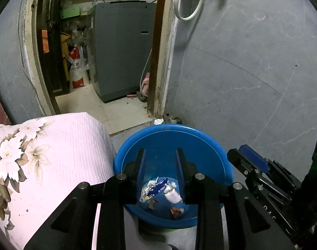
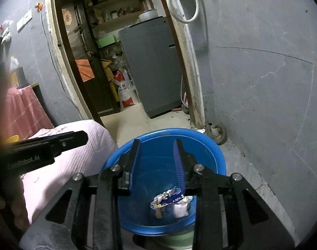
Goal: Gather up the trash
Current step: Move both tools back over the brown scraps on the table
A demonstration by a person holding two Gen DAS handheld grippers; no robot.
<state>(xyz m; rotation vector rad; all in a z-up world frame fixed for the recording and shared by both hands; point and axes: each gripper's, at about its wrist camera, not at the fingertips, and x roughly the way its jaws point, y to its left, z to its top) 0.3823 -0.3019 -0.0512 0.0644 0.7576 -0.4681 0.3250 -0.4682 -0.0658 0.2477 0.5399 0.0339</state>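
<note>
A blue plastic basin [image 1: 202,145] [image 2: 207,154] sits low between a bed and the wall. At its bottom lie crumpled wrappers [image 1: 157,188] [image 2: 169,196], a white packet [image 1: 173,196] [image 2: 180,209] and a small red wrapper [image 1: 176,211]. My left gripper [image 1: 160,154] hangs over the basin, open, with nothing between its blue pads. Beside it my right gripper [image 2: 157,143] also stands open and empty above the basin. Each gripper shows in the other's view: the right gripper [image 1: 248,160] at the right edge, the left gripper [image 2: 75,138] at the left.
A pink floral bedcover [image 1: 54,145] [image 2: 75,160] presses against the basin's left side. Behind, a doorway opens onto a grey washing machine [image 1: 121,52] [image 2: 154,66] and a sack [image 1: 77,70]. A grey wall [image 1: 252,73] runs along the right. A green object [image 2: 179,241] sits under the basin.
</note>
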